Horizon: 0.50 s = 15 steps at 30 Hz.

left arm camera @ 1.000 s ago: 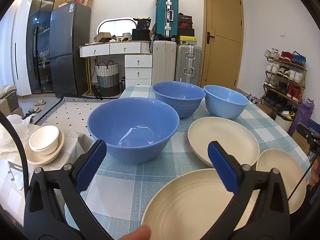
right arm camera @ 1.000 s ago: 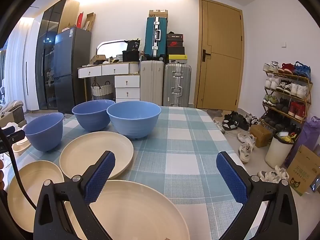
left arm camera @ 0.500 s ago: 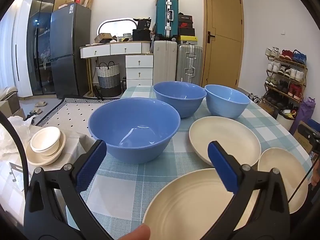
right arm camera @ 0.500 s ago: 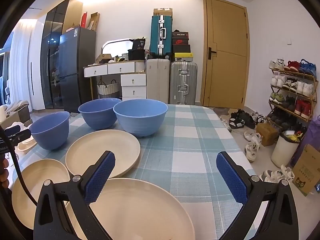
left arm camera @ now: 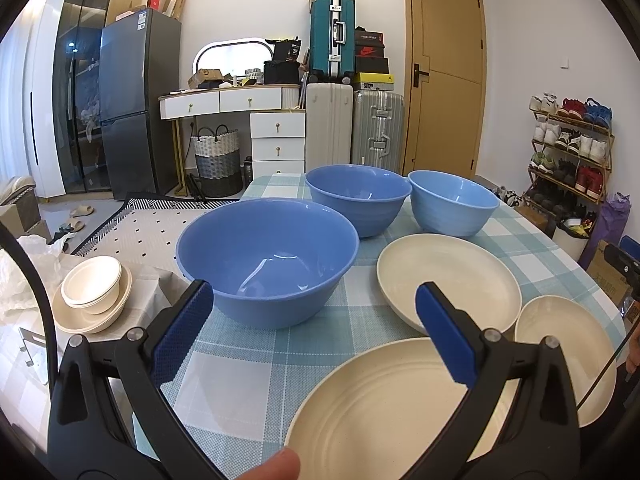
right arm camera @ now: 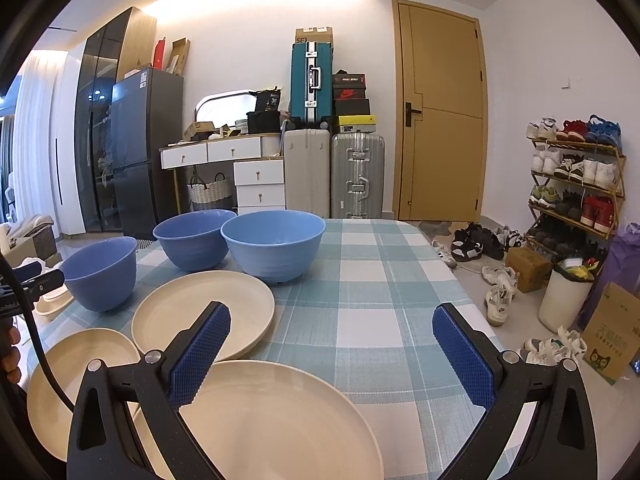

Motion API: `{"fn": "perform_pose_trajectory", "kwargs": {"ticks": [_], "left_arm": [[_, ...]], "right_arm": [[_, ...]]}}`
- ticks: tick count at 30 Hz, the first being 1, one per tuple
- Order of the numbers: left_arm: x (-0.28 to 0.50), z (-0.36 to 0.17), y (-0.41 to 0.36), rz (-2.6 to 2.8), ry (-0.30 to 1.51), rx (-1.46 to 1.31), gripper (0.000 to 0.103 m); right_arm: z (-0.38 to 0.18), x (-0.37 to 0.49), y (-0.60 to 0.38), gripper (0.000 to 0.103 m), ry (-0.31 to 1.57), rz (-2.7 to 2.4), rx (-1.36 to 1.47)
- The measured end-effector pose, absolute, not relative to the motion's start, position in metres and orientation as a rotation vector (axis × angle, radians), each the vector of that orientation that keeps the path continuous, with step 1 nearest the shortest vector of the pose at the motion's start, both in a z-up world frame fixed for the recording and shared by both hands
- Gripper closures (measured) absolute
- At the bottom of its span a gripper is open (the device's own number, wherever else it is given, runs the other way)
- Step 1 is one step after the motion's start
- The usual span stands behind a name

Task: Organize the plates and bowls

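Note:
Three blue bowls stand on the checked tablecloth: a large near one (left arm camera: 266,258), a middle one (left arm camera: 358,198) and a lighter one (left arm camera: 454,204). Three cream plates lie in front: a far one (left arm camera: 448,276), a small one (left arm camera: 568,344) and a large near one (left arm camera: 384,408). My left gripper (left arm camera: 314,328) is open and empty, just in front of the large bowl. My right gripper (right arm camera: 334,348) is open and empty above the large near plate (right arm camera: 272,420). The right wrist view also shows the bowls (right arm camera: 274,240) and the other plates (right arm camera: 200,312).
A low side surface at the left holds stacked cream bowls (left arm camera: 94,294). The tablecloth (right arm camera: 380,300) stretches to the right. Beyond the table are suitcases (right arm camera: 356,174), a shoe rack (right arm camera: 576,184), a bin (right arm camera: 566,296) and shoes on the floor.
Both grippers have shifted slightly; the scene has slid a little in each view. Both stay open and empty. No dish has moved.

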<state>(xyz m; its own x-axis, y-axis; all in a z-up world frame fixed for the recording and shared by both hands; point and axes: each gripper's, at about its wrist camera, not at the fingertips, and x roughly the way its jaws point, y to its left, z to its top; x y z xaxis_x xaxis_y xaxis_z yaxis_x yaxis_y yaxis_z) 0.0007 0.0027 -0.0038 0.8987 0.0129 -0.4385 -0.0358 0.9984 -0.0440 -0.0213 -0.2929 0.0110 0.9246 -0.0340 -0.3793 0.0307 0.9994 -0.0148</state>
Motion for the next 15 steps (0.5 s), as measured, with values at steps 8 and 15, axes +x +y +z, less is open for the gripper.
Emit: {"fn": "perform_pose_trajectory", "kwargs": {"ticks": [8, 15], "left_arm": [[0.0008, -0.0045, 0.0007, 0.028, 0.452, -0.049, 0.002], [0.0005, 0.0011, -0.0023, 0.025, 0.457, -0.036, 0.002]], "right_arm": [[0.0096, -0.0200, -0.2946, 0.000, 0.405, -0.028, -0.005], [0.0097, -0.0201, -0.2907, 0.000, 0.401, 0.008, -0.014]]}}
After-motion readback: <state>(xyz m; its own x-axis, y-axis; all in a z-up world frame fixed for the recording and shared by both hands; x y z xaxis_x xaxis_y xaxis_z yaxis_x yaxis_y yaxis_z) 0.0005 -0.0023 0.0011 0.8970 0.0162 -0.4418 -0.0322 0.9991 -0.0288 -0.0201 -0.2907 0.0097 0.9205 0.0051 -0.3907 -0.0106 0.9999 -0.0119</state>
